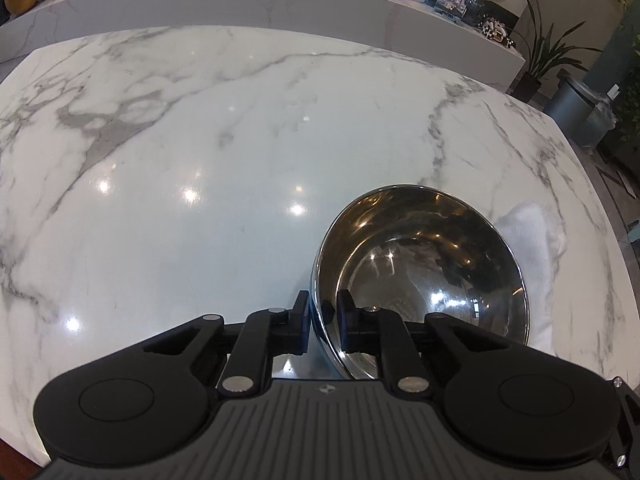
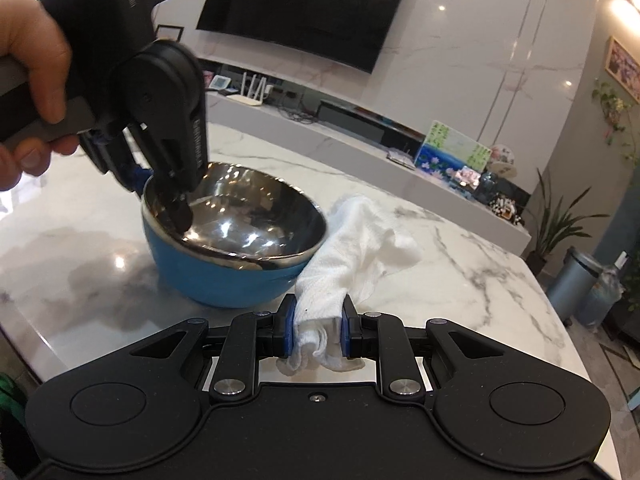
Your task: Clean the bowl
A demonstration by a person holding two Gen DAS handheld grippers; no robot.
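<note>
A bowl [image 2: 240, 248], blue outside and shiny steel inside, stands on the white marble table [image 2: 460, 264]. In the left wrist view the bowl [image 1: 424, 276] is at lower right. My left gripper [image 1: 323, 312] is shut on the bowl's near rim, one finger inside and one outside; it also shows in the right wrist view [image 2: 168, 196], held by a hand. My right gripper [image 2: 316, 322] is shut on a white cloth [image 2: 352, 256], which trails over the table to the right of the bowl and touches it. The cloth [image 1: 532, 248] shows behind the bowl in the left wrist view.
The marble table [image 1: 200, 152] stretches wide to the left of the bowl. A long white shelf [image 2: 360, 140] with pictures and ornaments runs beyond the table. A potted plant [image 2: 556, 224] and a grey bin [image 2: 572, 284] stand on the floor at the right.
</note>
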